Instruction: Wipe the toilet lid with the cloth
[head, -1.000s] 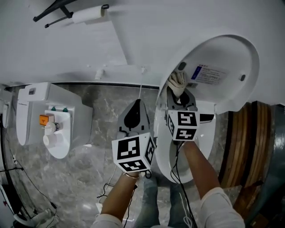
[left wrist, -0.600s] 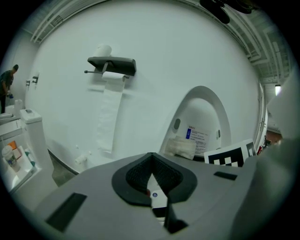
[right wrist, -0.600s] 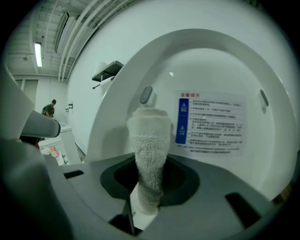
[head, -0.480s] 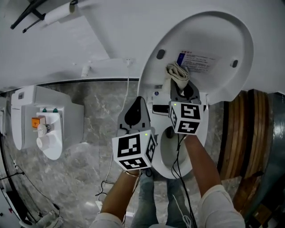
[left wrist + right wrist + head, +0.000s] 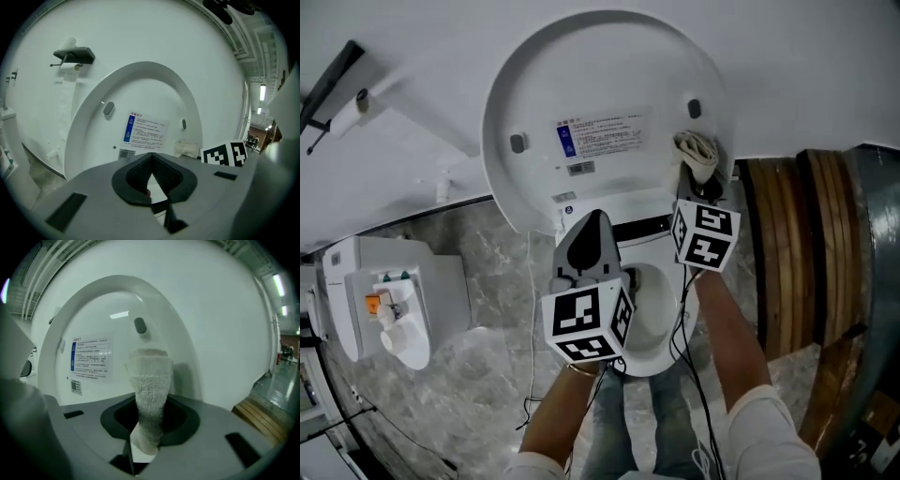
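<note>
- Cream terry cloth [image 5: 149, 394] sticks up, pinched between the jaws of the right gripper [image 5: 700, 187], beside the right edge of the raised white toilet lid [image 5: 609, 75].
- Left gripper [image 5: 589, 236] has its jaws closed together on nothing.

label [image 5: 602, 137] print on toilet lid [image 5: 534, 84] was way too tiny to read. toilet bowl [image 5: 654, 314] mostly hid behind left gripper [image 5: 591, 225]. cloth [image 5: 151, 380] bottom end vanished between jaws of right gripper [image 5: 149, 425]. paper holder [image 5: 333, 80] got cropped at upper left edge, head view.

Grey grippers [image 5: 591, 225], black-and-white marker cubes [image 5: 586, 323], black cables [image 5: 686, 367], seemingly white sleeves [image 5: 766, 431].
</note>
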A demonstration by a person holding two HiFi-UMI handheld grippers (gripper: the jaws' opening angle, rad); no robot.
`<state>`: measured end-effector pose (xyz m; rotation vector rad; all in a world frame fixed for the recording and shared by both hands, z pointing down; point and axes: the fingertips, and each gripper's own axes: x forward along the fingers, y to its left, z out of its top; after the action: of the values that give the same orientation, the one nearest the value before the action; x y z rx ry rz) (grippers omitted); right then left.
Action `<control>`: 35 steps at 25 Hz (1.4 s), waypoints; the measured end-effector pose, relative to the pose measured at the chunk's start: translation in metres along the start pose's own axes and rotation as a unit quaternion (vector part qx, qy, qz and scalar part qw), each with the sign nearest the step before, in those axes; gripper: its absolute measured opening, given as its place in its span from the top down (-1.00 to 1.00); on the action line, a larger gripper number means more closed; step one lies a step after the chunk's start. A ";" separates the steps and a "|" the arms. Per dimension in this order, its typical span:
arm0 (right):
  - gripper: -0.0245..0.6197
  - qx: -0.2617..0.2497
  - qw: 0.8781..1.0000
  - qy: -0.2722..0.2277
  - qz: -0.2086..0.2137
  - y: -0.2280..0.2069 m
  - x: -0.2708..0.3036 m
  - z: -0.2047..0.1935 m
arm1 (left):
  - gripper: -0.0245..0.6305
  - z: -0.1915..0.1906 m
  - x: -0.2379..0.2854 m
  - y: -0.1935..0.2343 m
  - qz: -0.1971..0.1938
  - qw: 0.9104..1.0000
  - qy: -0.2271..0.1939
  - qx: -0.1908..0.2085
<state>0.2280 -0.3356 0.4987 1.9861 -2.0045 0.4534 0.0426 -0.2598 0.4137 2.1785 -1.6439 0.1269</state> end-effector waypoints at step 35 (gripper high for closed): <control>0.62 -0.090 0.966 0.003 0.241 0.270 0.006 -0.071 | 0.90 -0.064 0.004 0.152 0.033 0.999 0.020 -0.010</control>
<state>-0.0438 -0.3105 0.5594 1.3826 -2.4255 0.3589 -0.0884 -0.2734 0.5136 2.0943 -1.6870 0.1717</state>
